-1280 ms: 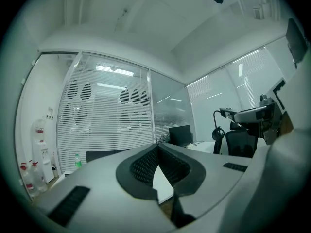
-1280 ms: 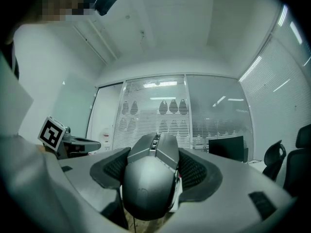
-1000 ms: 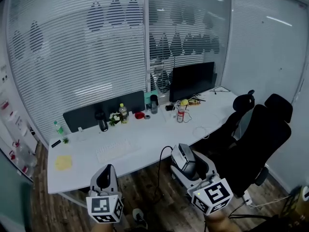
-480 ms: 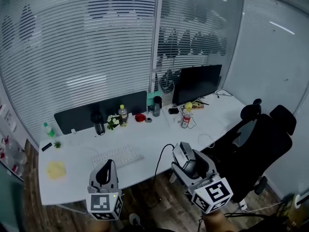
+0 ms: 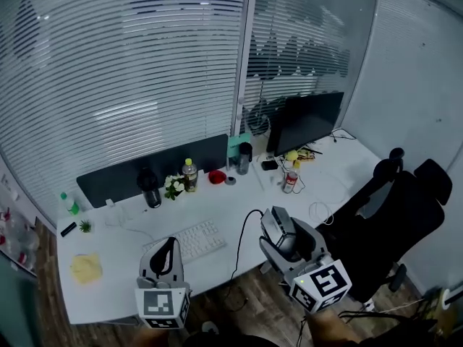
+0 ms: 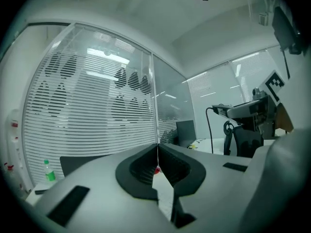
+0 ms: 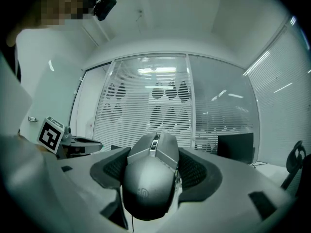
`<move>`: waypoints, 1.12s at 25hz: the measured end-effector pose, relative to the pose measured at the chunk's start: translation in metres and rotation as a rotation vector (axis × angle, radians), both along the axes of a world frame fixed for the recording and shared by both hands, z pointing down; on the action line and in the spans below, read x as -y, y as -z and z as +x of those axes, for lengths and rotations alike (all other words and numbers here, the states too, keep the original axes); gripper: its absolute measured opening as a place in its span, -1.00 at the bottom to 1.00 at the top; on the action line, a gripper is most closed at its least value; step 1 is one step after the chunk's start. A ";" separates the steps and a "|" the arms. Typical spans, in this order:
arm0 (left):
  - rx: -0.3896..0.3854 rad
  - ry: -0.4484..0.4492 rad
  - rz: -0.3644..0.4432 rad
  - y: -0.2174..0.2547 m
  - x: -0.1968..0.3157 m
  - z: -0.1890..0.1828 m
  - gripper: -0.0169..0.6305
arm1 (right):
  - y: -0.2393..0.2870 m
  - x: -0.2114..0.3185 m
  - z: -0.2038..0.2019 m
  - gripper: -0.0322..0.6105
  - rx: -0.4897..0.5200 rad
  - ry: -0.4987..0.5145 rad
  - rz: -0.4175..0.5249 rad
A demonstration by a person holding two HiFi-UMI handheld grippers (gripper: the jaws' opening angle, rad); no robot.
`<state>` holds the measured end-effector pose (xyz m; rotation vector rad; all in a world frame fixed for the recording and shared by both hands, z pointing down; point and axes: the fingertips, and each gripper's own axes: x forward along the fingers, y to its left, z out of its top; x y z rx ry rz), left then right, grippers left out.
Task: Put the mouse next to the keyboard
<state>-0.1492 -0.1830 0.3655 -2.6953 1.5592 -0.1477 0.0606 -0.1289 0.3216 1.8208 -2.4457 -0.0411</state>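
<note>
A grey wired mouse sits between the jaws of my right gripper, which is shut on it. In the head view the right gripper holds the mouse in the air just off the desk's front edge, its black cable hanging down. The white keyboard lies on the white desk near the front, left of the mouse. My left gripper is low at the front left, over the desk edge beside the keyboard; its jaws are shut with nothing between them.
On the desk stand a dark monitor, a dark divider panel, bottles, a small plant, a red dish and a yellow cloth. A black office chair stands at the right. Striped glass walls rise behind.
The head view has moved closer to the desk; the keyboard now lies nearer both grippers. The right gripper keeps its hold on the mouse, and the left stays shut.
</note>
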 end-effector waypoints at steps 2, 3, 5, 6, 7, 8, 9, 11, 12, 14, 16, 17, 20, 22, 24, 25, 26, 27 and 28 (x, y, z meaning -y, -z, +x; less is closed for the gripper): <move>-0.008 -0.009 -0.004 -0.002 0.013 -0.003 -0.85 | -0.001 0.013 -0.003 0.04 -0.009 -0.006 -0.002; -0.016 -0.013 -0.008 -0.003 0.020 -0.004 -0.85 | -0.001 0.019 -0.004 0.04 -0.009 -0.012 -0.002; -0.024 -0.015 -0.012 -0.004 0.034 -0.008 -0.85 | -0.001 0.031 -0.004 0.04 -0.003 -0.029 0.001; -0.025 -0.012 -0.011 -0.004 0.041 -0.010 -0.85 | -0.001 0.037 -0.003 0.04 0.001 -0.036 0.001; -0.030 -0.009 -0.009 -0.003 0.047 -0.011 -0.85 | -0.001 0.043 -0.003 0.04 0.002 -0.038 0.001; -0.039 -0.006 -0.008 -0.001 0.052 -0.011 -0.85 | -0.001 0.049 -0.004 0.04 -0.001 -0.034 -0.002; -0.047 -0.002 -0.008 -0.001 0.056 -0.011 -0.85 | 0.000 0.054 -0.004 0.04 -0.005 -0.027 -0.006; -0.045 0.009 -0.013 -0.001 0.063 -0.009 -0.85 | 0.001 0.065 -0.003 0.04 -0.014 -0.007 -0.009; -0.038 0.017 -0.014 -0.001 0.066 -0.008 -0.85 | 0.003 0.071 -0.002 0.04 -0.018 0.006 -0.006; -0.028 0.033 -0.009 0.000 0.074 -0.005 -0.85 | 0.004 0.083 0.001 0.04 -0.016 0.031 0.005; -0.022 0.052 -0.001 0.002 0.081 0.000 -0.85 | 0.004 0.099 0.006 0.04 -0.007 0.057 0.011; -0.018 0.070 0.002 0.001 0.085 0.002 -0.85 | 0.002 0.107 0.008 0.04 -0.003 0.073 0.010; -0.010 0.139 -0.010 -0.002 0.096 0.008 -0.85 | -0.006 0.131 0.018 0.04 0.008 0.126 -0.009; -0.007 0.172 -0.013 -0.004 0.101 0.016 -0.85 | -0.011 0.147 0.026 0.04 0.011 0.154 -0.023; 0.003 0.202 -0.020 -0.008 0.106 0.022 -0.85 | -0.015 0.163 0.035 0.04 0.023 0.174 -0.035; 0.004 0.220 -0.029 -0.011 0.110 0.024 -0.85 | -0.018 0.171 0.038 0.04 0.026 0.188 -0.041; 0.001 0.238 -0.040 -0.015 0.112 0.027 -0.85 | -0.021 0.179 0.040 0.04 0.022 0.203 -0.047; -0.002 0.254 -0.051 -0.019 0.114 0.029 -0.85 | -0.025 0.185 0.043 0.04 0.016 0.219 -0.055; -0.001 0.267 -0.060 -0.023 0.115 0.032 -0.85 | -0.030 0.192 0.046 0.04 0.013 0.233 -0.063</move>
